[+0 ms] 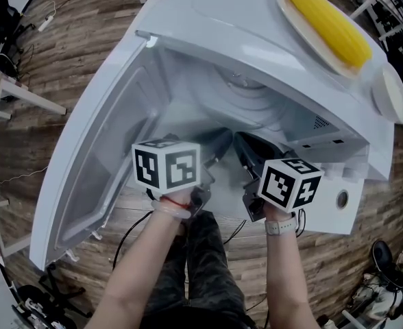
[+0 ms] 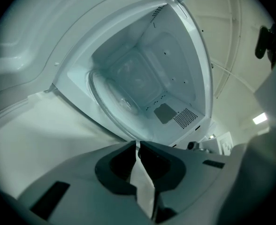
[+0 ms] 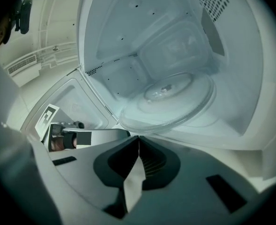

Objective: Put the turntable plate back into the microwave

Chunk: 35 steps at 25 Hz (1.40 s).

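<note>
**Nearly done: plate inside, seating left**

Plate (image 3: 175, 97) is seen lying inside the microwave (image 1: 208, 19), with the door (image 1: 99, 156) swung open and the near rim right at the jaw tips. Left gripper (image 2: 137, 146) and right gripper (image 3: 139, 142) are both closed up; a pinch on the rim cannot be confirmed. Placement is judged almost finished. Next, the plate should be settled flat and centred, then both grippers drawn out.
</note>
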Motion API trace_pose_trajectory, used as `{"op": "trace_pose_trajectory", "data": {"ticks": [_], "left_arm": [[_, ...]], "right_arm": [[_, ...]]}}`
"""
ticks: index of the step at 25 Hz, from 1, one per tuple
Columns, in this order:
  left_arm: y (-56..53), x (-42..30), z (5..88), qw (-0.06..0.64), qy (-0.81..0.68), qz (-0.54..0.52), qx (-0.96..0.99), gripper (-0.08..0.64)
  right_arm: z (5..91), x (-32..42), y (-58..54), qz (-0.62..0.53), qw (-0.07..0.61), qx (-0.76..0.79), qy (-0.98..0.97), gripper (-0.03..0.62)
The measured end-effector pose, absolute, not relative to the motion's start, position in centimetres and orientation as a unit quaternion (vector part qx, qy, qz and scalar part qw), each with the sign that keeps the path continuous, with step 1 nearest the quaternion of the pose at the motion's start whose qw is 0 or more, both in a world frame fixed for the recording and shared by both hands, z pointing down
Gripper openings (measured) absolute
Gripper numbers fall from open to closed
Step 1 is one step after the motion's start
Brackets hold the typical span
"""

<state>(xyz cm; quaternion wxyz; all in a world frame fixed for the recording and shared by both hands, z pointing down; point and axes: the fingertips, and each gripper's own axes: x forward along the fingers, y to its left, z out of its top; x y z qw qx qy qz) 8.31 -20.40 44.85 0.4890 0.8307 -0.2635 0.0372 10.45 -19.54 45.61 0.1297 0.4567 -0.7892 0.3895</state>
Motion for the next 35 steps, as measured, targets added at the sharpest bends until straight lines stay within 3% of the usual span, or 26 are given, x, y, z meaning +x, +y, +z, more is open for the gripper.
{"op": "trace_pose_trajectory", "data": {"ticks": [6, 17, 35], "left_arm": [[-19.3, 7.8, 44.4, 0.462, -0.280, 0.029, 0.841, 0.038], [-17.1, 6.1, 43.5, 0.328, -0.355, 0.027, 0.875, 0.038], [-12.3, 3.6, 36.3, 0.208, -0.360, 0.013, 0.910, 0.014]], "right_arm": [[45.1, 9.8, -18.2, 0.362, 0.118, 0.461, -0.802, 0.021], [42.6, 10.4, -16.1, 0.244, 0.041, 0.538, -0.806, 0.021], [35.3, 6.6, -10.9, 0.160, 0.020, 0.524, -0.836, 0.021]]}}
